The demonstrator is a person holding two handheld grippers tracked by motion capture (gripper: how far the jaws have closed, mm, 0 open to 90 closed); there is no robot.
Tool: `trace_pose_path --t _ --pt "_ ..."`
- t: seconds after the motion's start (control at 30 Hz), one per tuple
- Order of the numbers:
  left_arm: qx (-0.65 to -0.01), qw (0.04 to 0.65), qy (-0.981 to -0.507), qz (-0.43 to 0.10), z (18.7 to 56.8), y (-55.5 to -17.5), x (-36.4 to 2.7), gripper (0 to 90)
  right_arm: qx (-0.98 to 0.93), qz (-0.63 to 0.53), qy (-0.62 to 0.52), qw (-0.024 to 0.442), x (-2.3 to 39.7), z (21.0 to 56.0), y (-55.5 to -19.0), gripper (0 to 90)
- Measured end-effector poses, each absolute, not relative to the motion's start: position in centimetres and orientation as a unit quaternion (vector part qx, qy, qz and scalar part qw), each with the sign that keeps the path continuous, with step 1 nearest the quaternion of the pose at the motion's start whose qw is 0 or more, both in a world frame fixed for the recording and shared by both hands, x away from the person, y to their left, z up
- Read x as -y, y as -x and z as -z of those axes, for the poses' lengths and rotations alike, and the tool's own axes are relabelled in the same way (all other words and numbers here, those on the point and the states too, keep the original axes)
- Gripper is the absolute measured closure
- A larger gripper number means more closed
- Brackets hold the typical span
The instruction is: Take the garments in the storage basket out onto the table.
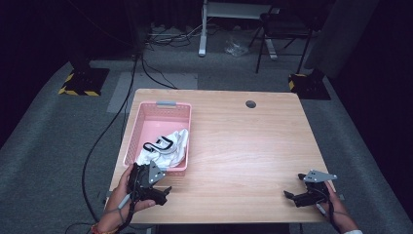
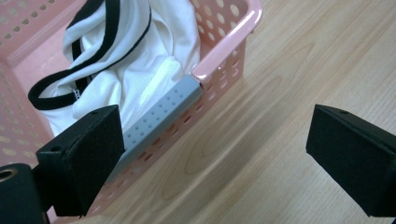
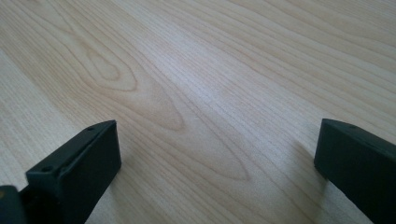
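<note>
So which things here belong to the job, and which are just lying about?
In the job: white garment with black trim, pink basket holding it, left gripper open beside the basket, right gripper open over bare table.
Lying about: floor cables, chair.

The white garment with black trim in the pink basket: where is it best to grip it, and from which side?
Probably grip the white garment at its raised black-trimmed fold, coming from above with the left gripper. That fold stands highest in the pile, and the pink basket walls block any approach from the side.
</note>
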State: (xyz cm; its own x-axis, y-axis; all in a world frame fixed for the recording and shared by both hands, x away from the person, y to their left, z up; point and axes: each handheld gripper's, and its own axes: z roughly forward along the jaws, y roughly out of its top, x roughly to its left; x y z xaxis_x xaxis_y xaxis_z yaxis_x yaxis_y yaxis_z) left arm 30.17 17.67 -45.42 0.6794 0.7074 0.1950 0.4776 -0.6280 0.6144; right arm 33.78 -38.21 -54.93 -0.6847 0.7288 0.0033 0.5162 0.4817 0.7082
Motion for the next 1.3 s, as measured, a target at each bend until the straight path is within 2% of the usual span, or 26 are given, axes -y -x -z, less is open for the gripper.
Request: trace_pose_path --t 0.8,1.3 --pt "-0.32 0.258 -0.883 -0.228 44.2 -33.0 -16.2 3.7 -0.847 -0.352 -0.367 0.151 38.2 54.9 -33.8 0.6" --pt "-0.327 0.255 -0.883 -0.219 44.1 -35.3 -16.4 3.7 -0.847 -0.352 -0.367 0.151 38.2 54.9 -33.8 0.6"
